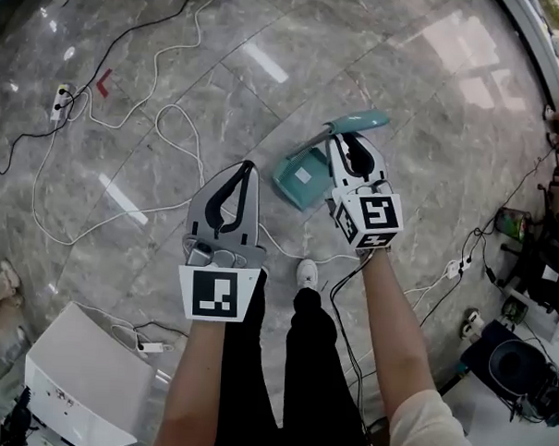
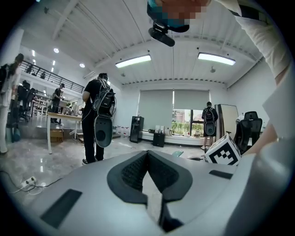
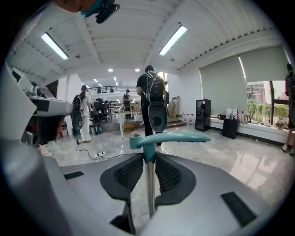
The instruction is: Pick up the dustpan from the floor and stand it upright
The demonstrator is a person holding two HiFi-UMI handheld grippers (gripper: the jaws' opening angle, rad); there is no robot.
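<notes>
The teal dustpan (image 1: 300, 177) hangs or stands with its pan low near the floor and its thin metal pole rising to a teal handle grip (image 1: 358, 124). My right gripper (image 1: 343, 142) is shut on the pole just under the grip. In the right gripper view the pole (image 3: 150, 184) runs upright between the dark pads (image 3: 129, 173), with the teal grip (image 3: 170, 137) lying crosswise above my right gripper (image 3: 148, 159). I cannot tell whether the pan touches the floor. My left gripper (image 1: 248, 167) is to the left of the pan, shut and empty; the left gripper (image 2: 147, 154) shows its pads meeting.
White and black cables (image 1: 164, 120) loop over the grey marble floor, with a power strip (image 1: 61, 95) at far left. A white box (image 1: 88, 375) sits at lower left. Equipment (image 1: 523, 367) and more cables crowd the right edge. My shoe (image 1: 306, 273) is below the pan. People stand further off (image 2: 97, 120).
</notes>
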